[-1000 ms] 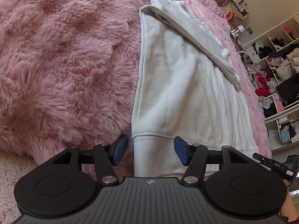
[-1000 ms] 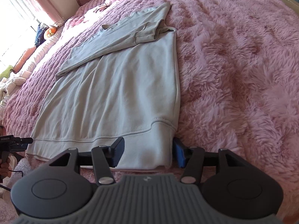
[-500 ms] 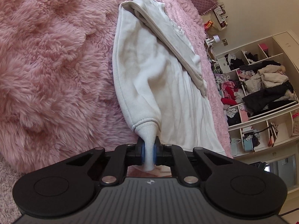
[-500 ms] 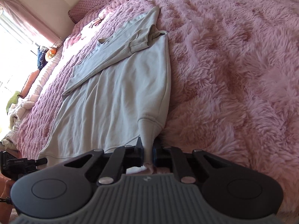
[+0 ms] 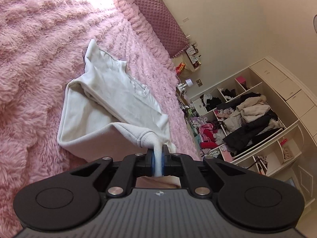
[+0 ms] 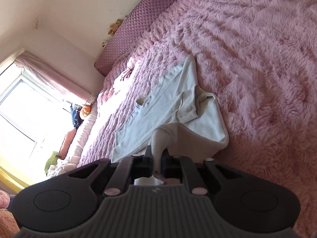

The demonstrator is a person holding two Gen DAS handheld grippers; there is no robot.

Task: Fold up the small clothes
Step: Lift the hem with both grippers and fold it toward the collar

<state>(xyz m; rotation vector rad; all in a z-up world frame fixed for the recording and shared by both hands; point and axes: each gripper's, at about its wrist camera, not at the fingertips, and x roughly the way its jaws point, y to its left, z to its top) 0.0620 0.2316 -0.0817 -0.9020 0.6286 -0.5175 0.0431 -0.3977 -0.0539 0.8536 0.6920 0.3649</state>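
Observation:
A pale cream sweatshirt (image 5: 111,97) lies on the pink furry bedspread (image 5: 29,59), sleeves folded across its body. My left gripper (image 5: 158,163) is shut on one corner of the ribbed hem (image 5: 146,136), which is lifted off the bed and carried over the lower body. In the right wrist view the same sweatshirt (image 6: 178,103) shows, and my right gripper (image 6: 157,161) is shut on the other hem corner (image 6: 161,138), also raised. The lower part of the garment curls up and forward toward the collar end.
A quilted mauve headboard (image 5: 158,17) stands at the far end of the bed. Open shelves full of clothes (image 5: 243,119) line the wall on the right. A bright window with a pink curtain (image 6: 39,83) and pillows (image 6: 67,140) sit on the other side.
Both grippers went from open around the hem corners to shut on them, then rose and moved forward, lifting the hem off the bed and folding the lower body over.

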